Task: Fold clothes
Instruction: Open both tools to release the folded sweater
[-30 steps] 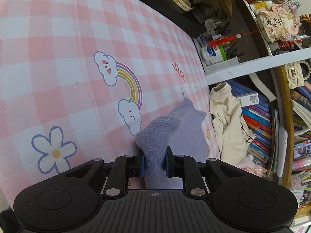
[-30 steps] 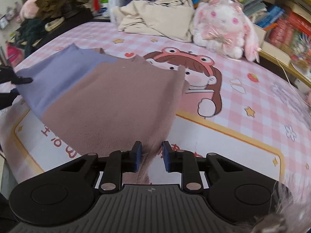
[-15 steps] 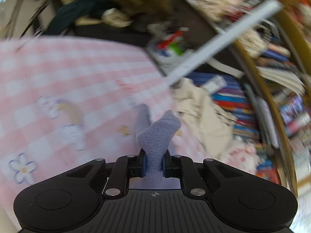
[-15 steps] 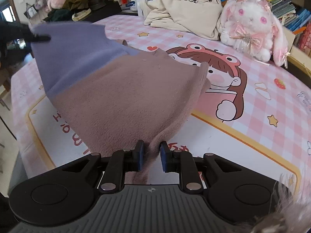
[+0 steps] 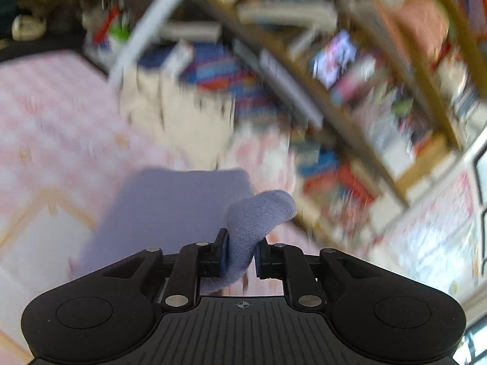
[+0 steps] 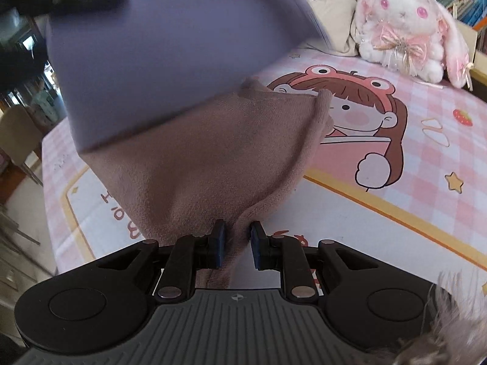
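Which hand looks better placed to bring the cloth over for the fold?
Left, probably. The left gripper pinches the lifted purple end of the garment, free to carry across. The right gripper pins the brown end low near the table.

Left claw (image 5: 240,254) clamped on a fold of purple cloth (image 5: 255,222), jaws easing apart; pink checked tabletop (image 5: 54,115), blurred bookshelf (image 5: 350,97) beyond.
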### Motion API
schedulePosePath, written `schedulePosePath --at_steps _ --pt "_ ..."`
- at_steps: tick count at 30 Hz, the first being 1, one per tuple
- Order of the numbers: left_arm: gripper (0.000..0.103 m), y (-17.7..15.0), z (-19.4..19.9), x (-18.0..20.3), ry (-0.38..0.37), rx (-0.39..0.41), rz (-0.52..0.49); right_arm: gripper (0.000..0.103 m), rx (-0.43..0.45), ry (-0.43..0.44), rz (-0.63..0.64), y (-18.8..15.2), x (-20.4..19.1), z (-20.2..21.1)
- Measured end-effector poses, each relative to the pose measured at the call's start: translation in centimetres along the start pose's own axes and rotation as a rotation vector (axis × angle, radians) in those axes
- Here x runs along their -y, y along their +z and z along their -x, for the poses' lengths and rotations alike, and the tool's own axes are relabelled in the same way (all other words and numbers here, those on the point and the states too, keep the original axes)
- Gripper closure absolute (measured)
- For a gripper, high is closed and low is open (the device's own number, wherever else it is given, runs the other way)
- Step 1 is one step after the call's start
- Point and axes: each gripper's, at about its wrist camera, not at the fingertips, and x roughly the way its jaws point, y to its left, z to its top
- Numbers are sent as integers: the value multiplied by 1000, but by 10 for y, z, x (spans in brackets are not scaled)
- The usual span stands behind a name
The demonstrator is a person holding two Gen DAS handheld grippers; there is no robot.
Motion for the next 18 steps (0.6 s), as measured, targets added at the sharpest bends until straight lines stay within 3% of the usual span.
schedulePosePath --at_steps 4,6,11,13,16,18 --pt "77 -34 -28 -2 89 -137 -55 82 -14 78 -91 -9 21 8" --pt "72 -44 -35 -4 117 -171 -72 74 -21 115 -144 -16 37 16" --pt "44 -47 -32 1 87 -162 -66 70 3 129 -239 -24 65 41" --pt "37 -50 -27 12 79 -163 -111 61 22 127 -268 -24 73 52" --pt "36 -47 -13 27 51 -151 -167 52 55 139 -329 -19 87 65" --pt "36 -40 4 30 35 -97 -180 46 74 155 -363 -15 94 72"
